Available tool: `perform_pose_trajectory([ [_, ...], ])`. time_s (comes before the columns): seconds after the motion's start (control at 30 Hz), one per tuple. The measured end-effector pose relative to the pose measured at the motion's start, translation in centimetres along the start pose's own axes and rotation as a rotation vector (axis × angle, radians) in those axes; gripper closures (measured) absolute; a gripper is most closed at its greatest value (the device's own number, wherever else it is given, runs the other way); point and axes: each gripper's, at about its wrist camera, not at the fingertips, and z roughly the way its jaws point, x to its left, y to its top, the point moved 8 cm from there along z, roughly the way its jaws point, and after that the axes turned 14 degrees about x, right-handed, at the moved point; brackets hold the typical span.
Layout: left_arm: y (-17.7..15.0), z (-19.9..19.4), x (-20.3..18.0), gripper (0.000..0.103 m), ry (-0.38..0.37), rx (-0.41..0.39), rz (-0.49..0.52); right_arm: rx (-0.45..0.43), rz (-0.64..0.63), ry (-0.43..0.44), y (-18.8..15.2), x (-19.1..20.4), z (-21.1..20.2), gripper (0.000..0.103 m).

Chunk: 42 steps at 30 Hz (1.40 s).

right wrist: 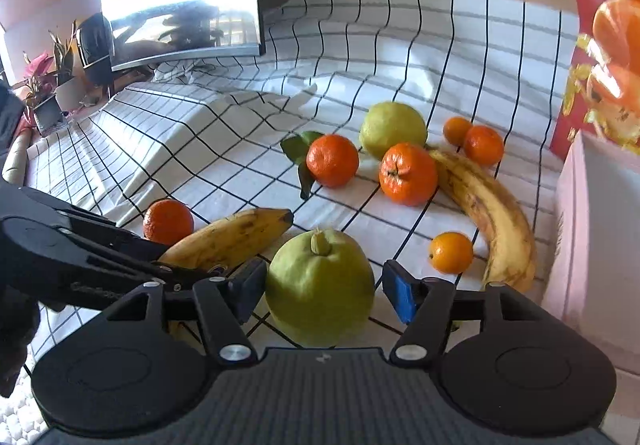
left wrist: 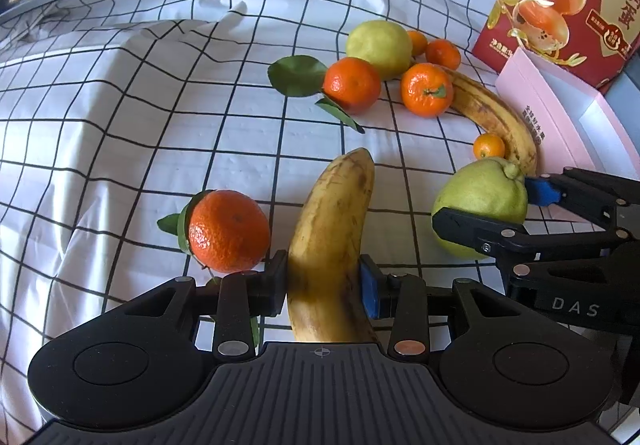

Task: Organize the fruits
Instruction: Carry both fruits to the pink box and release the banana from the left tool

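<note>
While left tongs (left wrist: 324, 285) clamp near banana (left wrist: 332, 229) at lower centre, right tongs (right wrist: 324, 295) straddle green guava (right wrist: 320, 289), pads apart, not gripping. Step: sorting by kind. Next: close on guava, carry toward yellow-green guava (right wrist: 394, 129) upper right, on checked cloth (right wrist: 240, 173).

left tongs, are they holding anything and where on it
The left tongs pinch a banana across its lower middle, pads on both sides, tip pointing away.
</note>
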Motion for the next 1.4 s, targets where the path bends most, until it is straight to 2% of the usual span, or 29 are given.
perform_pose_trajectory([
  [0.03, 0.1, 0.0, 0.0, 0.061, 0.003, 0.007, 0.002, -0.001, 0.003, 0.004, -0.1, 0.1, -0.1, 0.045],
  [0.13, 0.3, 0.1, -0.1, 0.061, 0.013, 0.013, 0.001, 0.003, 0.001, -0.019, -0.7, 0.3, -0.5, 0.045],
  [0.3, 0.1, 0.2, -0.5, 0.061, 0.065, -0.015, 0.030, -0.003, 0.031, -0.027, -2.6, -0.4, -2.8, 0.045],
  [0.37, -0.3, 0.0, -0.7, 0.062, 0.057, -0.029, 0.033, -0.015, 0.051, -0.035, -3.5, -0.9, -4.3, 0.045],
  [0.47, -1.3, -1.1, -1.8, 0.062, -0.006, -0.072, 0.059, -0.043, 0.092, -0.059, -5.0, -2.1, -6.8, 0.045],
  [0.57, -1.2, -4.4, -4.2, 0.062, -0.057, -0.169, 0.105, -0.072, 0.146, -0.094, -6.8, -3.9, -9.7, 0.045],
  [0.73, 3.9, -13.5, -10.2, 0.062, -0.198, -0.386, 0.207, -0.167, 0.216, -0.181, -8.6, -7.0, -15.8, 0.045],
  [0.8, 6.3, -15.6, -13.1, 0.062, -0.244, -0.426, 0.237, -0.222, 0.237, -0.218, -8.8, -8.1, -18.4, 0.045],
  [0.87, 8.7, -16.0, -16.8, 0.062, -0.280, -0.410, 0.276, -0.271, 0.259, -0.257, -9.2, -9.0, -20.5, 0.045],
  [0.97, 11.6, -13.1, -21.6, 0.062, -0.265, -0.325, 0.314, -0.311, 0.301, -0.305, -10.3, -10.4, -22.5, 0.045],
  [1.1, 13.4, -4.3, -26.3, 0.062, -0.196, -0.119, 0.363, -0.295, 0.372, -0.332, -12.9, -11.7, -23.0, 0.045],
  [1.17, 13.2, -0.4, -27.6, 0.062, -0.150, -0.065, 0.387, -0.274, 0.405, -0.338, -14.3, -12.4, -22.7, 0.045],
  [1.27, 12.5, 2.7, -28.4, 0.061, -0.059, -0.057, 0.427, -0.246, 0.446, -0.346, -16.2, -13.2, -22.4, 0.045],
  [1.33, 12.6, 3.6, -28.8, 0.061, -0.024, -0.064, 0.444, -0.229, 0.473, -0.347, -17.2, -13.8, -22.1, 0.045],
  [1.4, 13.0, 4.5, -28.7, 0.061, 0.047, -0.079, 0.462, -0.215, 0.494, -0.344, -17.8, -14.4, -21.8, 0.045],
])
